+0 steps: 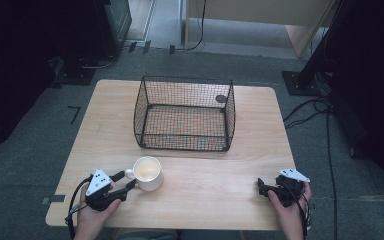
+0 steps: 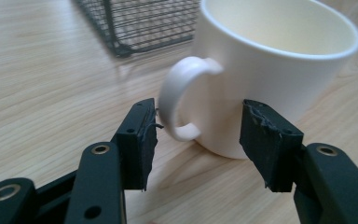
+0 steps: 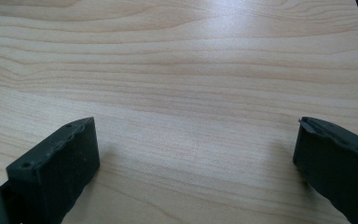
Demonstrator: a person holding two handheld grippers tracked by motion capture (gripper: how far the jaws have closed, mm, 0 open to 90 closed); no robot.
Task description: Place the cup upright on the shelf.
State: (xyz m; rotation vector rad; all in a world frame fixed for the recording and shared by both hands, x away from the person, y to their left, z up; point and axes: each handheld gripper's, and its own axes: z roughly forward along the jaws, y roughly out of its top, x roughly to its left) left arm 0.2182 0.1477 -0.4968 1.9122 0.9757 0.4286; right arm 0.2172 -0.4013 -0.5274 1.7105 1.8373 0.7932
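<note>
I work in a lab or studio space; grey carpet floor (image 1: pixel 25 130), trailing cables (image 1: pixel 310 107), black equipment stands (image 1: pixel 305 82) around my wooden table (image 1: pixel 205 200).

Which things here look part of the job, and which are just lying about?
Likely in play: mug, its handle between the open left gripper; wire basket behind it; table.

Idle or background: right gripper, open over bare wood; floor cables.
</note>
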